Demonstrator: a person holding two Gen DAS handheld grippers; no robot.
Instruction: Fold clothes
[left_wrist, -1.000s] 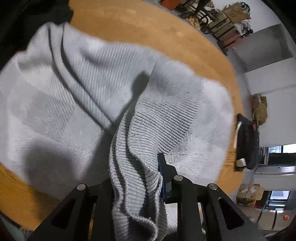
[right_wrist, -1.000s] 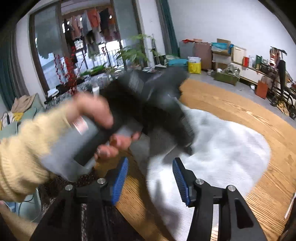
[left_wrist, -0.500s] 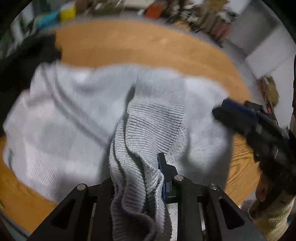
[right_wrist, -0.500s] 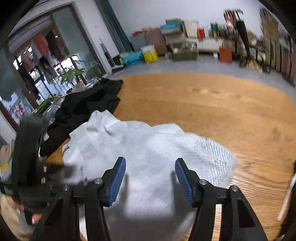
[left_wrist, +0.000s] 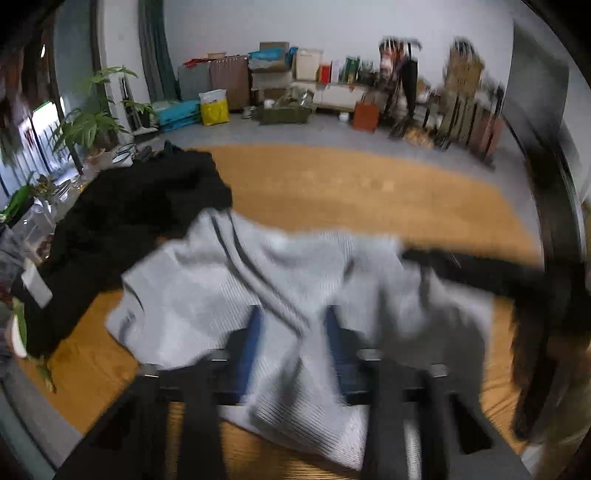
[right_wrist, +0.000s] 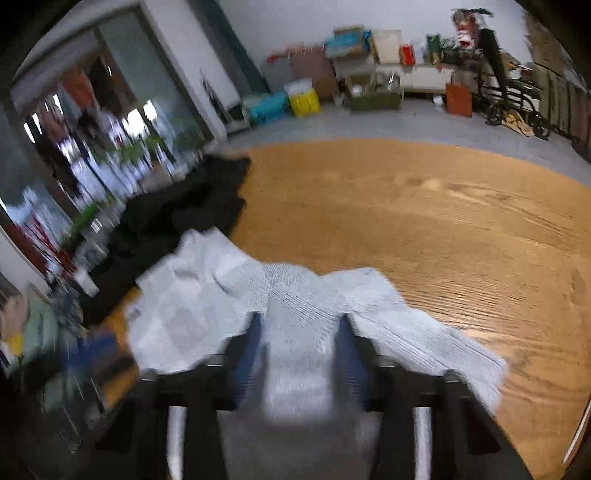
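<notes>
Grey ribbed knit, a sweater (left_wrist: 229, 295), lies crumpled on the round wooden tabletop (left_wrist: 351, 184), spread along its near edge. Against the sweater's far-left side a heap of black clothing (left_wrist: 129, 221) covers the tabletop's left edge and touches the grey fabric.

The left hand-held gripper (left_wrist: 293, 343) has its jaws closing, with a raised fold of the sweater running between the blue pads; the frame is too blurred to tell whether they press on it. A dark blurred shape, apparently the other tool (left_wrist: 498, 273), crosses above the sweater's right part near the tabletop's right edge.

The right hand-held gripper (right_wrist: 301, 350) is also closing its jaws, a hump of grey knit standing between the pads and filling the gap; contact cannot be judged there either.

Beyond the tabletop's far edge the floor is crowded with boxes, a yellow bag (right_wrist: 304, 101) and an orange bag (right_wrist: 458, 99); potted plants (left_wrist: 92, 122) stand off its left side.
</notes>
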